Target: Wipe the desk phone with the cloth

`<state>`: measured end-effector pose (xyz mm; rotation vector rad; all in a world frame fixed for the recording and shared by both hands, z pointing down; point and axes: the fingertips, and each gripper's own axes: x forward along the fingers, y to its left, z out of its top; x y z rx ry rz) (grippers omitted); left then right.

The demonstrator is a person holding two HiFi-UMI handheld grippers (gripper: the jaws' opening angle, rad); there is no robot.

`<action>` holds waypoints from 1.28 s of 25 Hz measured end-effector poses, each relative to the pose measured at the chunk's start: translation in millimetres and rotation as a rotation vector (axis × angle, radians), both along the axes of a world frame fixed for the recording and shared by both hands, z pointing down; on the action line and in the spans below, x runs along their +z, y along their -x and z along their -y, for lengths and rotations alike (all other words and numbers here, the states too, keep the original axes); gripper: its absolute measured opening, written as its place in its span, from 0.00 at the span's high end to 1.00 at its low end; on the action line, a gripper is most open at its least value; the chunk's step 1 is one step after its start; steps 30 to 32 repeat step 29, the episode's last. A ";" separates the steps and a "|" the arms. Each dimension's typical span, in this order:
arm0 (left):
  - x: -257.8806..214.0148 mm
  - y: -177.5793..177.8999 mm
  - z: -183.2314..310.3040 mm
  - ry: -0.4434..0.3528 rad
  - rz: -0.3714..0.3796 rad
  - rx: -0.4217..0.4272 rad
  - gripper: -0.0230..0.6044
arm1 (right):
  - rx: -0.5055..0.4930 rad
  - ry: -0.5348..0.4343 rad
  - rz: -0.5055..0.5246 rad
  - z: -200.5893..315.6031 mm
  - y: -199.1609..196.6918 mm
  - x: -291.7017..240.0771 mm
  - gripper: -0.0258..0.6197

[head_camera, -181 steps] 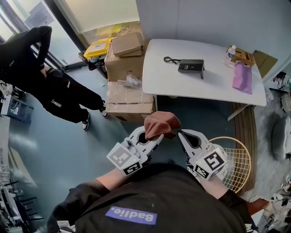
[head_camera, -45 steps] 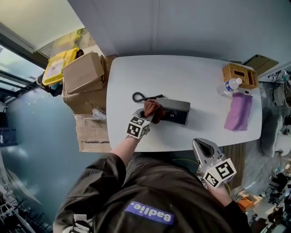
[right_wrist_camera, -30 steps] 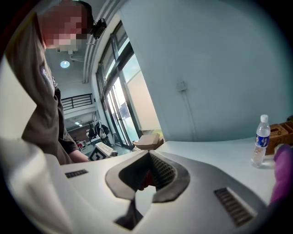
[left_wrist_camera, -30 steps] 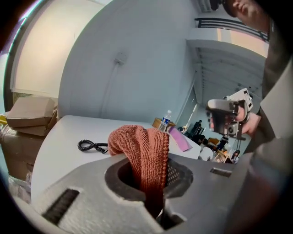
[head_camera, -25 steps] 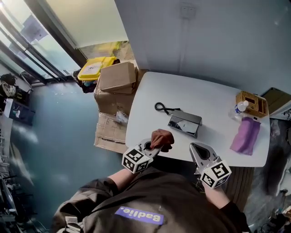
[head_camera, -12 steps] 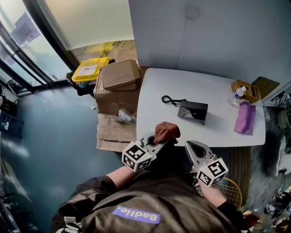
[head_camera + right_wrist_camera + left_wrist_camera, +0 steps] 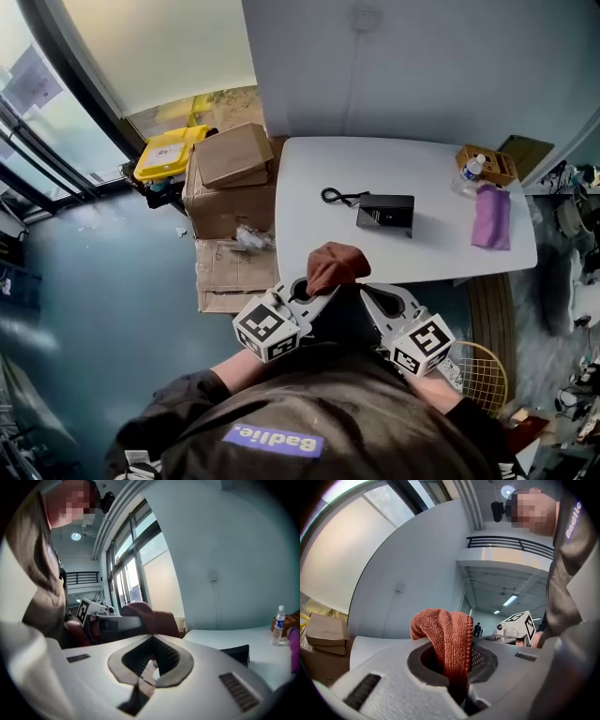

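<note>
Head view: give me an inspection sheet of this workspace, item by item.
Surface: white table, mostly bare.
Job's things: desk phone on the table; rust cloth held off the table.
Clutter: purple item, wicker basket and water bottle at one end of the table.
Grippers: left gripper shut on the cloth; right gripper shut, empty.
Cables: coiled cord beside the phone.
Surroundings: cardboard boxes, yellow bin, wire basket on the floor.
</note>
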<state>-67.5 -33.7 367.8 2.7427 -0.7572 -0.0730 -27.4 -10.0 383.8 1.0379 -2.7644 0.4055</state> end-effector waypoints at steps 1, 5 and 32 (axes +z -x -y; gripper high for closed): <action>-1.4 0.7 -1.3 0.006 -0.011 -0.015 0.91 | -0.014 0.001 0.000 -2.0 0.6 0.4 0.92; -7.3 -0.4 -1.7 0.003 -0.021 -0.042 0.91 | -0.056 -0.021 0.005 -3.4 -1.8 -3.2 0.92; -0.6 -30.7 -1.1 0.018 -0.004 -0.076 0.91 | -0.095 0.000 0.024 -6.9 -33.7 4.8 0.92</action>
